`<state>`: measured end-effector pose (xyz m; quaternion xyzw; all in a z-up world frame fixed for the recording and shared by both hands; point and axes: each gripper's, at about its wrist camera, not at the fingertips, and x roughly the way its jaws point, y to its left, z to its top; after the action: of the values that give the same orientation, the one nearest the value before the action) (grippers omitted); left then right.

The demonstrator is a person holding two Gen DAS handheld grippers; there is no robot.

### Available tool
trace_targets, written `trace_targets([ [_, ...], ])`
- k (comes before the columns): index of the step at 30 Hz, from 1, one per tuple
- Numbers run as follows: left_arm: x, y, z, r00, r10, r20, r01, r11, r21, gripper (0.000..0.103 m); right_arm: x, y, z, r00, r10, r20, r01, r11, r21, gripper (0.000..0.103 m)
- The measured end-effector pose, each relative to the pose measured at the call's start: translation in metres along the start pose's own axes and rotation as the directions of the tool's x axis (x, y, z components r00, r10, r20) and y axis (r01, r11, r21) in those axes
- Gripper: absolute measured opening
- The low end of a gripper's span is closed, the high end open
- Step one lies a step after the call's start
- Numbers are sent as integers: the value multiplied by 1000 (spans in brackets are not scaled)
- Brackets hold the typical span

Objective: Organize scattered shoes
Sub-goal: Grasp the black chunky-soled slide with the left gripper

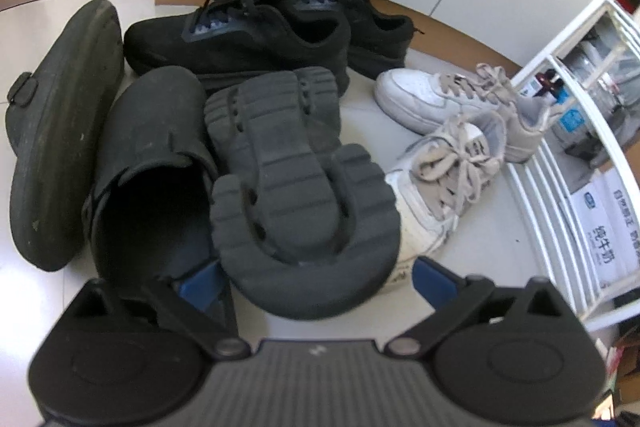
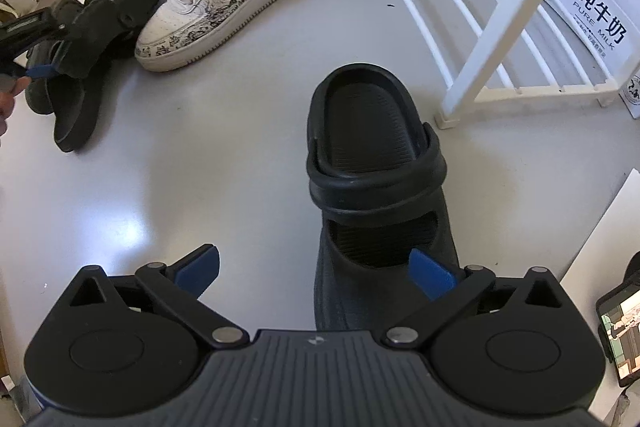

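In the left wrist view an upturned dark grey shoe (image 1: 300, 187) shows its chunky sole. Its heel lies between the blue pads of my left gripper (image 1: 312, 281), which stands wide open, with a small gap at the right pad. It leans on a black clog (image 1: 148, 167) and a white sneaker (image 1: 440, 179). In the right wrist view a black strapped clog (image 2: 372, 167) stands upright on the floor. My right gripper (image 2: 316, 271) hangs open above its toe end, right pad over the clog, left pad over bare floor.
A second black clog (image 1: 60, 131) lies on its side at the left. Two black sneakers (image 1: 240, 39) stand by the wall, another white sneaker (image 1: 432, 95) by the white rack (image 1: 560, 187). A milk box (image 2: 596, 15) sits behind the rack (image 2: 500, 7). A phone (image 2: 620, 327) lies at the right.
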<state>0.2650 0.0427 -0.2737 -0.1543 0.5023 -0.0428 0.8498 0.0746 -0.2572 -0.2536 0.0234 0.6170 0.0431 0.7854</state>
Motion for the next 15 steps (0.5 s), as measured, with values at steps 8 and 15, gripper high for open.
trace_targets([
  [8, 15, 6, 3, 1000, 8, -7, -9, 995, -102, 102, 7, -2, -4, 1000, 13, -27, -13, 1000, -1, 103],
  [15, 24, 4, 11, 999, 38, 15, -35, 984, -173, 103, 13, 0, -6, 998, 28, -48, -28, 1000, 3, 103],
])
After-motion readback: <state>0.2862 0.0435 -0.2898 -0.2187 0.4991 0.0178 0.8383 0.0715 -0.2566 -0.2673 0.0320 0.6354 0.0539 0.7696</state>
